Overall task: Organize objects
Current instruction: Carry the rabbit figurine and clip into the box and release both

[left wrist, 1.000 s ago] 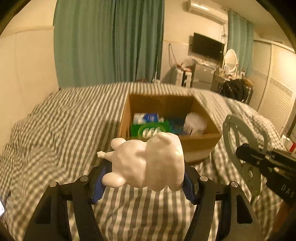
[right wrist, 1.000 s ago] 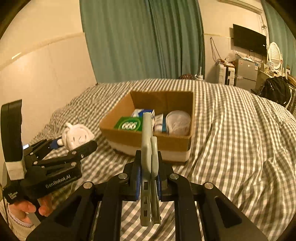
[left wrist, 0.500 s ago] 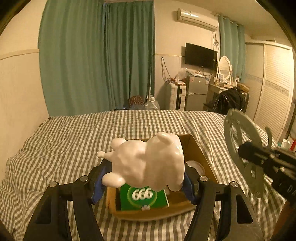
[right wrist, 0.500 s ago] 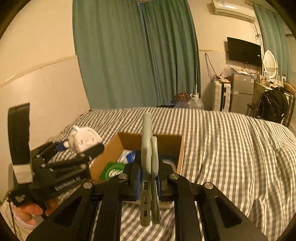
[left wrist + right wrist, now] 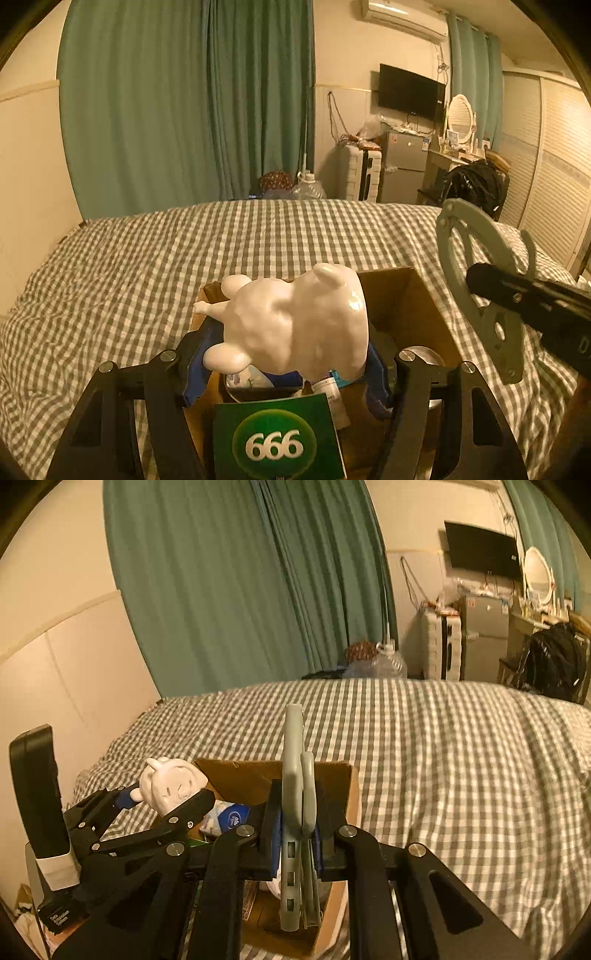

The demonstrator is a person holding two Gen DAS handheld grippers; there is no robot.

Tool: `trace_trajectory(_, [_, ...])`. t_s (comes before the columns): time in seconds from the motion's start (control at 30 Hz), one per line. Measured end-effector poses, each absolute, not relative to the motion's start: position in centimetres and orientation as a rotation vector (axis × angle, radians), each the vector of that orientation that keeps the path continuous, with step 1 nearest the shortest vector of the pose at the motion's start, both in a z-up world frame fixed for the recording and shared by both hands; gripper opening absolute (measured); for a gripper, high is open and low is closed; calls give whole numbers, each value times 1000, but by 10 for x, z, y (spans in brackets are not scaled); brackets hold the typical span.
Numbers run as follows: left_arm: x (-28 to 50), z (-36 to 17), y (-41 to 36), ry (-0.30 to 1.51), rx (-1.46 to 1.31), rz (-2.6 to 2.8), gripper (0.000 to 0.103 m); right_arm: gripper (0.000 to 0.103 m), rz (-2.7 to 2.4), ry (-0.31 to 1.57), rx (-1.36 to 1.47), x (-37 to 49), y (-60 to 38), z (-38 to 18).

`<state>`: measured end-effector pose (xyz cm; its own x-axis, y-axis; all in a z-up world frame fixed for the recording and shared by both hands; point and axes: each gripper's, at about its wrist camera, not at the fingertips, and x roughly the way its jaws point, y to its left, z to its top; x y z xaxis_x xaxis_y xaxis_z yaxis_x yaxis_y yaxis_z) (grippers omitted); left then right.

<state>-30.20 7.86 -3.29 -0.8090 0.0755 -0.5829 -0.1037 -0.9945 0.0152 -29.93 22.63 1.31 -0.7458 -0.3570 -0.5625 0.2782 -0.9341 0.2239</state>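
Left gripper (image 5: 284,354) clamped glossy white animal figurine (image 5: 295,332) above open cardboard box (image 5: 402,295) — right gripper (image 5: 297,838) gripped flat grey-green plastic piece (image 5: 295,760) — over checked bedspread (image 5: 443,757).

The cardboard box (image 5: 406,295) is crowded near its front: a green 666 packet (image 5: 279,439), a blue-labelled pack (image 5: 231,818) and a round lidded tub (image 5: 421,356) fill the floor there. Its far half looks open, though the white figurine (image 5: 295,328) hides much of it. The grey slotted tool (image 5: 295,812) stands over the right side. The checked bedspread (image 5: 461,760) beyond lies bare
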Motion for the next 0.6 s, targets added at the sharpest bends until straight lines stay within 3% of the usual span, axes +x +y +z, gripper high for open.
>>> trace_trajectory(0.33, [-309,-63,81,125,-1022,2864,71,13,-2580,-243,1010,-322,228,-17])
trace_trajectory(0.43, [-305,-65,83,158,-1019,2877,89,13,-2605,-258,1009,-318,232,-14])
trace_trajectory(0.5, [-299,-63,83,171,-995,2883,96,17,-2615,-266,997,-309,233,-10])
trace_trajectory(0.57, [-292,-58,83,201,-978,2890,100,34,-2642,-257,981,-302,234,-4])
trace_trajectory(0.6, [-289,-55,83,214,-971,2903,100,37,-2657,-252,973,-298,235,0])
